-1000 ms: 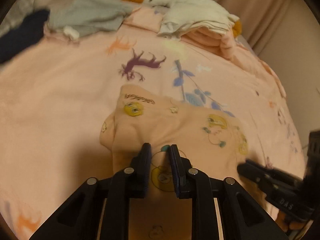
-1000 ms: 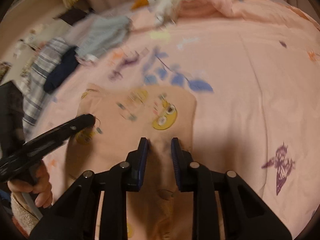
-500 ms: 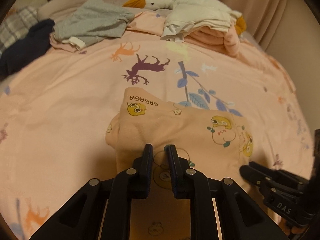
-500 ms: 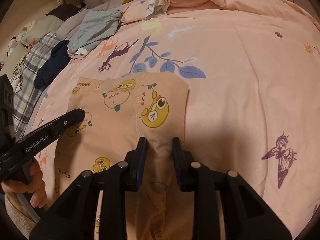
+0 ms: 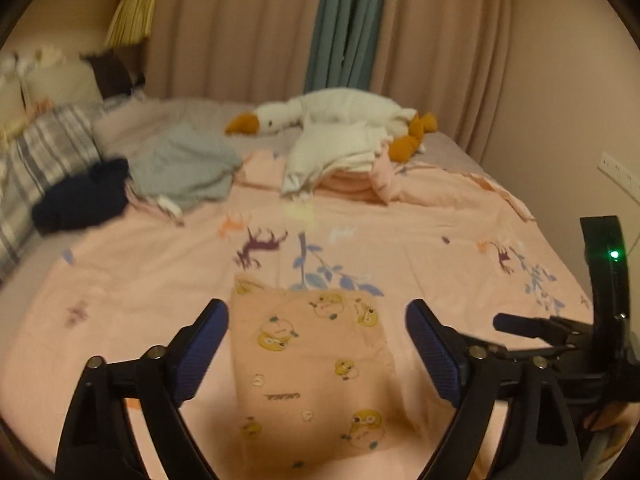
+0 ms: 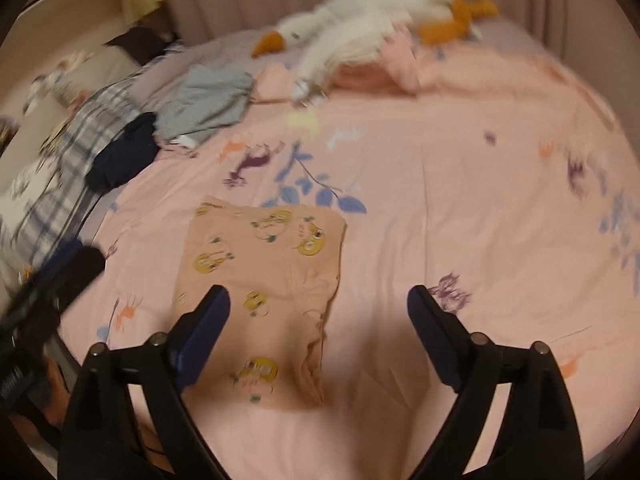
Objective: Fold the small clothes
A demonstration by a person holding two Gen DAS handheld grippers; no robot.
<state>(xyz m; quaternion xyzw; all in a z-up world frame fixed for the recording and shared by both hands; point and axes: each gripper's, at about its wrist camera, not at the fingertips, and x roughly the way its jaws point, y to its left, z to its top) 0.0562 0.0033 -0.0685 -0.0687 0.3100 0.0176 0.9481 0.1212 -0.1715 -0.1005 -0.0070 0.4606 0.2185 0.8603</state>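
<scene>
With the left gripper [image 5: 316, 344] and right gripper [image 6: 318, 334] just sprung wide and empty, our folded peach garment [image 5: 312, 364] lies low-centre on the bedspread [image 5: 420, 240], where a careless regrab could drag it undone.

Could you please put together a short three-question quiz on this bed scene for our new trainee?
1. True or false: the left gripper is shut on the peach garment.
2. Which lies nearest the plush goose: (a) the folded white clothes, (b) the dark navy garment, (c) the peach garment?
3. Fill in: the right gripper has jaws that are ____.

Key: 1 false, its jaws have just been opening and nothing is pinched between them, the garment lies flat on the pink bedspread; 2 (a); 3 open, likewise just opened, with nothing held.
</scene>
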